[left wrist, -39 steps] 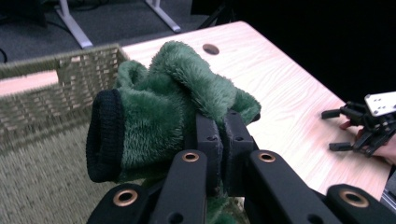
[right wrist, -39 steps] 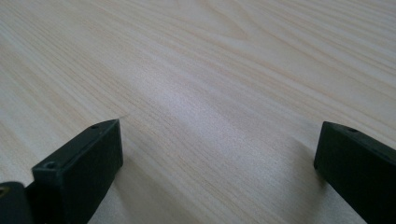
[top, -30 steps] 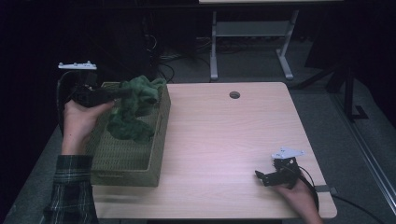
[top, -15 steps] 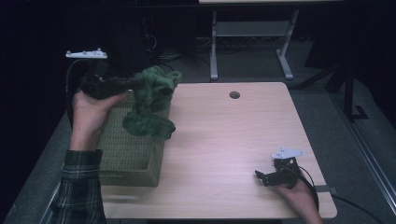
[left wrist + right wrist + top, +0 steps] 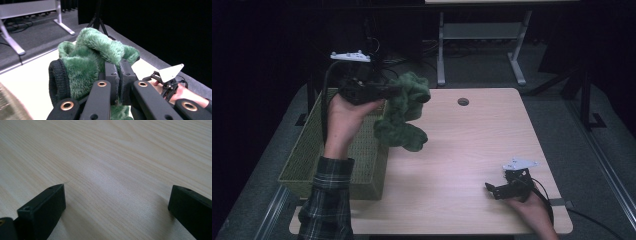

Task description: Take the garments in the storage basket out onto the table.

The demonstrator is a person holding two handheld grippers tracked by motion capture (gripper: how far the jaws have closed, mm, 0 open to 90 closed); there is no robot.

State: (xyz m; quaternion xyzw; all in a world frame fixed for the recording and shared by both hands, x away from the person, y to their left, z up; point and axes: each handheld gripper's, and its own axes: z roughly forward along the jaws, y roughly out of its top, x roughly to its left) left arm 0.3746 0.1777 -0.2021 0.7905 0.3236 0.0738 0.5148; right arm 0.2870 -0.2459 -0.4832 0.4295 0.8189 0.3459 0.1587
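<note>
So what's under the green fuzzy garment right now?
The garment hangs from the left gripper, over the basket rim and the bare table beside it. The basket's inside behind the forearm is hidden.

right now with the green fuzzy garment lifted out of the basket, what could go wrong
The left gripper pinches just a fold of the green fuzzy garment, so it might slip free. Its hanging part could snag on the woven basket rim beside it. The right gripper rests open at the table's near edge, too far off to help.
</note>
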